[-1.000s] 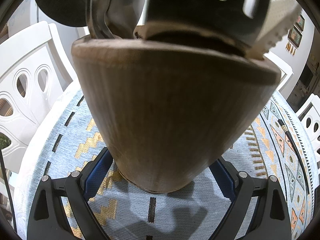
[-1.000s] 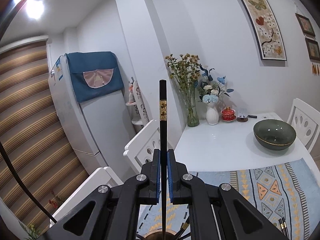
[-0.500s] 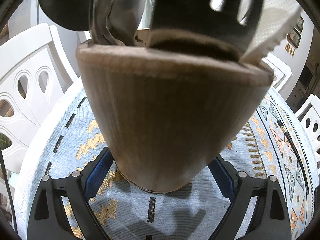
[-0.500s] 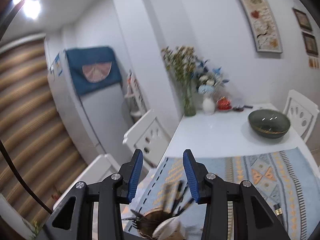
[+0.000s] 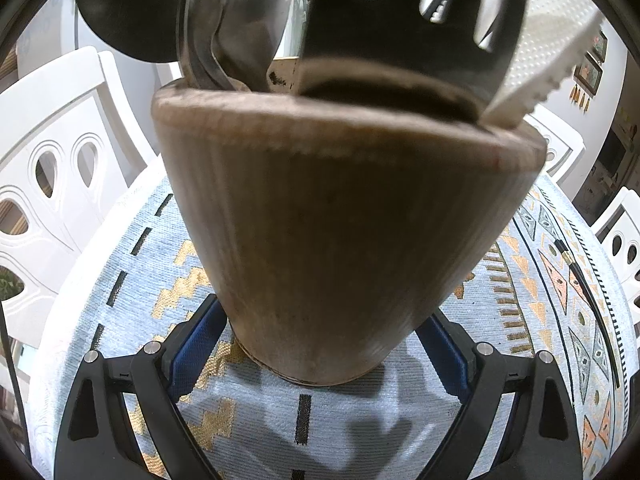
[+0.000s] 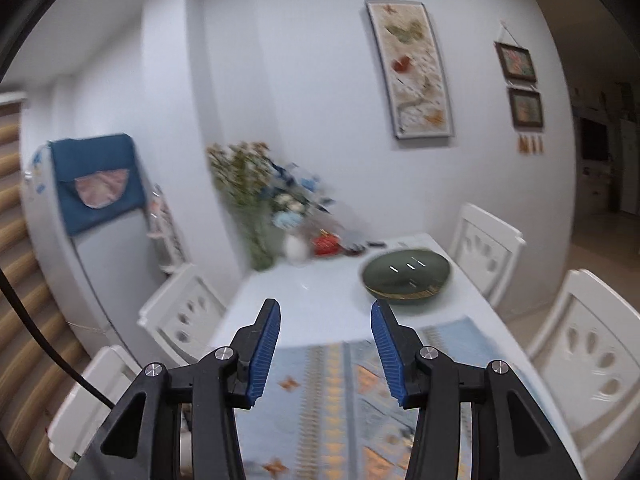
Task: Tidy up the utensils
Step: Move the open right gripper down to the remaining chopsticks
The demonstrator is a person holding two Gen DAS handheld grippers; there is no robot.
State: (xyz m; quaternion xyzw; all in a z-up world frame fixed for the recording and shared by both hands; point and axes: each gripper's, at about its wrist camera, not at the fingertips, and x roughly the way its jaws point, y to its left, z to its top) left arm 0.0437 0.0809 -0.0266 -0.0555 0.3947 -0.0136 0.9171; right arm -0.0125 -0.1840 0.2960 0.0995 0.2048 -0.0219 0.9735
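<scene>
I keep the left gripper clamped on the base of the tall brown wooden utensil holder, upright on the patterned blue runner. My right gripper is empty, jaws opening. Next: fetch the black chopsticks beside the holder.

Left gripper clamps wooden holder on patterned mat; slotted spatula, spoons inside
</scene>
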